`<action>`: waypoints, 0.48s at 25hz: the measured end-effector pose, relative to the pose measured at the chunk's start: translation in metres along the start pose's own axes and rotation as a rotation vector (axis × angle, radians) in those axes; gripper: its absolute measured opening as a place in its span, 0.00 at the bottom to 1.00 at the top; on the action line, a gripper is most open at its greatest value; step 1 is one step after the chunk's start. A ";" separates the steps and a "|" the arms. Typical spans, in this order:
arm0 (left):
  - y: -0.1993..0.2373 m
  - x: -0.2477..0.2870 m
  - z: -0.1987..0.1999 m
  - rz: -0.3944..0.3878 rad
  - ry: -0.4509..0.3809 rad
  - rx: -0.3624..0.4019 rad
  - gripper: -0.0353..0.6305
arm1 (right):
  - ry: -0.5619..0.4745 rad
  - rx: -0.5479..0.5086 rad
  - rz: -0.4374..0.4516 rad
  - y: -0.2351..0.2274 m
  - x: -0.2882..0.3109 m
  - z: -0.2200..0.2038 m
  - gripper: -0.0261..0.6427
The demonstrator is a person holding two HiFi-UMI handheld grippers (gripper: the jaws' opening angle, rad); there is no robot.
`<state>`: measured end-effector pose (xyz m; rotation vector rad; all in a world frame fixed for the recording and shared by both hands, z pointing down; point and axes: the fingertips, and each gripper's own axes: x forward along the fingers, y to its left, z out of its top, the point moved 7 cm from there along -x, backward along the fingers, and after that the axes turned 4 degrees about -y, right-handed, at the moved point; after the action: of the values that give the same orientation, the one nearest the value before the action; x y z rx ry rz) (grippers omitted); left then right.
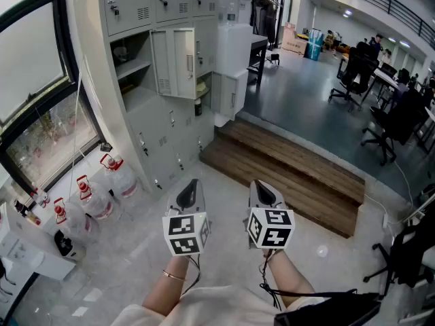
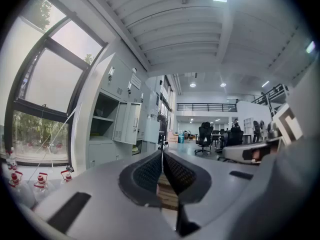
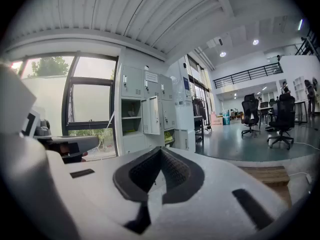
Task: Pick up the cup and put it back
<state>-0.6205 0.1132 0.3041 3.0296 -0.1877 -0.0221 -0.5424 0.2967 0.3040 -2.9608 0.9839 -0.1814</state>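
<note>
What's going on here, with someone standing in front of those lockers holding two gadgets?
A person holds a two-jaw gripper in each hand and faces a bank of grey lockers, one with its door open. The left gripper and the right gripper are both closed and empty, held side by side and roughly level. No cup can be made out, so nothing is being handled yet. Water bottles stand on the floor by the window.
</note>
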 end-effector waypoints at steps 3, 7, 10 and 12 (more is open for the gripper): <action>0.002 0.002 0.003 -0.005 -0.003 -0.001 0.08 | 0.001 0.000 -0.003 0.003 0.002 0.001 0.03; 0.003 0.000 0.003 -0.011 -0.008 0.001 0.08 | 0.003 -0.003 -0.009 0.006 0.000 -0.001 0.03; 0.008 -0.002 0.003 -0.013 -0.009 0.000 0.08 | 0.004 0.012 -0.006 0.011 0.001 -0.002 0.03; 0.013 -0.004 0.003 -0.015 -0.007 -0.001 0.08 | 0.001 0.035 -0.008 0.015 0.003 -0.004 0.03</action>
<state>-0.6259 0.1001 0.3024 3.0308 -0.1656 -0.0338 -0.5491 0.2831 0.3076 -2.9335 0.9594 -0.1985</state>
